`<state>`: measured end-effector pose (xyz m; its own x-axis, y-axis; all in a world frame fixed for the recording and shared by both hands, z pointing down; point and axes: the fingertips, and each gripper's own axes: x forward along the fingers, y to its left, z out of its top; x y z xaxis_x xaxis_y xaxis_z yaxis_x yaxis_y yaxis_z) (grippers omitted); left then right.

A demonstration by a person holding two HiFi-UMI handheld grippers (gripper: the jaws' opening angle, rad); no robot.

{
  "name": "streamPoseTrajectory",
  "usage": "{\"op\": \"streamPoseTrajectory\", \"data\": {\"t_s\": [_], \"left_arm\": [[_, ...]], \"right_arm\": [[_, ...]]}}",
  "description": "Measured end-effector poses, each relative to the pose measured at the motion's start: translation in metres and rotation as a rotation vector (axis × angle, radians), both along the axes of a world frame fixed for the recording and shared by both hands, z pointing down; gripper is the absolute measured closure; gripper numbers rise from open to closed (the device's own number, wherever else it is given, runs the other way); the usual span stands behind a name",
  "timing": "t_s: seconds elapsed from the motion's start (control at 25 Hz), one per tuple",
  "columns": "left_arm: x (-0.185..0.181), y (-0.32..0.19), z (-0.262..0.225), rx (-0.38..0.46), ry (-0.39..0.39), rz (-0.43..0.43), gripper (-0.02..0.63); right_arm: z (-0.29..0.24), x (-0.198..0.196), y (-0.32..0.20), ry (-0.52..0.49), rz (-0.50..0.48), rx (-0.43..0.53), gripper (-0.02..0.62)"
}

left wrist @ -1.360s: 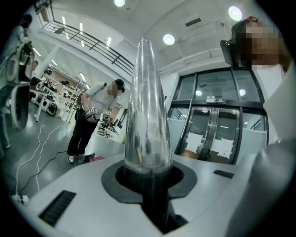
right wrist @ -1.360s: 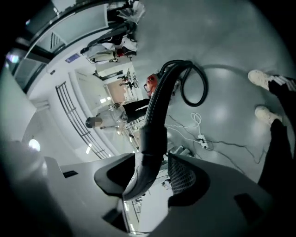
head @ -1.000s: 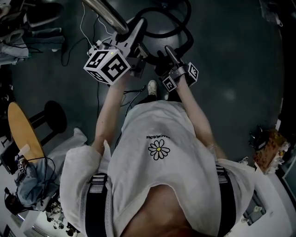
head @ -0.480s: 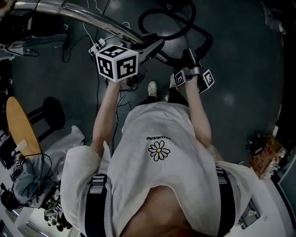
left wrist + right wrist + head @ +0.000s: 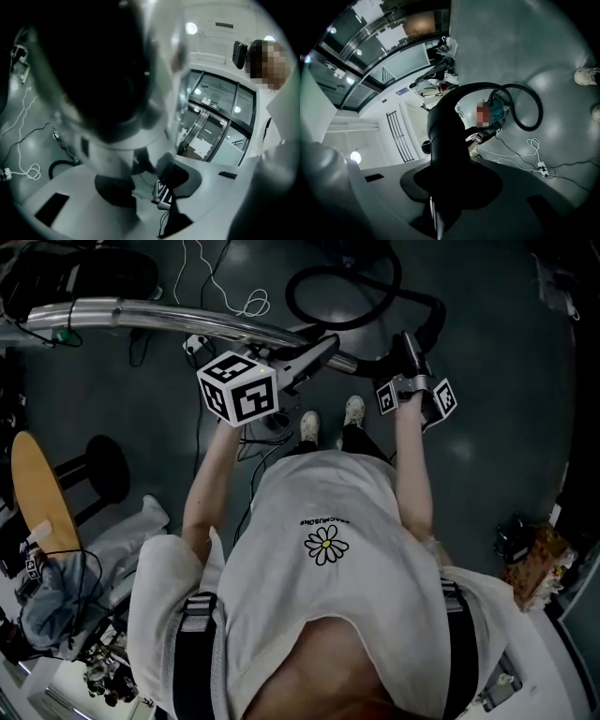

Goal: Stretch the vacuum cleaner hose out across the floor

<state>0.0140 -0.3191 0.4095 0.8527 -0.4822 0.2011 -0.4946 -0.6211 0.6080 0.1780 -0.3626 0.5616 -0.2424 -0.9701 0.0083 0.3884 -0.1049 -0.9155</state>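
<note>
L gripper (image 5: 147,183) is nearest, at the wand (image 5: 141,312). Its jaws are a little apart and have just been easing open, w/ the chrome tube against one jaw and floor showing thru the gap btwn the pads. That reads as a slack hold, not a clamp, prob. only steadying the wand so it doesn't swing while the other hand works.

R gripper (image 5: 450,190) is just past the wand's bent end, where tube becomes hose (image 5: 442,131). Its jaws have just been closing and are pinched on the black hose, which fills the space btwn them. Gripping right by that joint makes sense: it's the stiff end, so a pull there should drag the length along rather than kink it.

On the near side of the wand, the person's shoes (image 5: 307,425) stand on the dark floor (image 5: 487,456), feet back from the hose path. The wand runs crosswise in front of the person and looks to be up off the floor.

Beyond the wand the hose curls into a closed loop on the floor, then runs to a teal unit (image 5: 502,111), likely the vac body (partly masked, can't confirm). So the hose isn't stretched out yet, and the task looks early.

A white cable (image 5: 239,304) and power strip (image 5: 541,165) also lie beyond the wand, near the loop. They're a snag risk if the hose gets dragged over them.
</note>
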Motion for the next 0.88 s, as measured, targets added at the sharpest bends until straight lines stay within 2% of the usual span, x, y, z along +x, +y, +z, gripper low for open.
{"op": "streamPoseTrajectory", "data": {"t_s": [0.12, 0.32, 0.6, 0.76, 0.88], "left_arm": [[-0.009, 0.002, -0.003, -0.011, 0.044, -0.009, 0.472], [-0.010, 0.008, -0.008, -0.003, 0.058, 0.003, 0.465], [-0.013, 0.010, -0.012, -0.039, 0.079, -0.047, 0.454], [-0.020, 0.018, -0.021, -0.023, 0.085, -0.052, 0.448], [-0.031, 0.023, -0.016, -0.093, 0.101, -0.037, 0.447]], "right_arm": [[-0.010, -0.002, -0.005, 0.027, -0.019, 0.015, 0.466], [-0.019, -0.001, -0.007, 0.040, -0.052, 0.008, 0.466], [-0.033, 0.002, -0.023, 0.078, -0.112, 0.022, 0.466], [-0.055, 0.000, -0.033, 0.111, -0.140, 0.081, 0.466], [-0.070, -0.002, -0.040, 0.152, -0.149, 0.128, 0.466]]}}
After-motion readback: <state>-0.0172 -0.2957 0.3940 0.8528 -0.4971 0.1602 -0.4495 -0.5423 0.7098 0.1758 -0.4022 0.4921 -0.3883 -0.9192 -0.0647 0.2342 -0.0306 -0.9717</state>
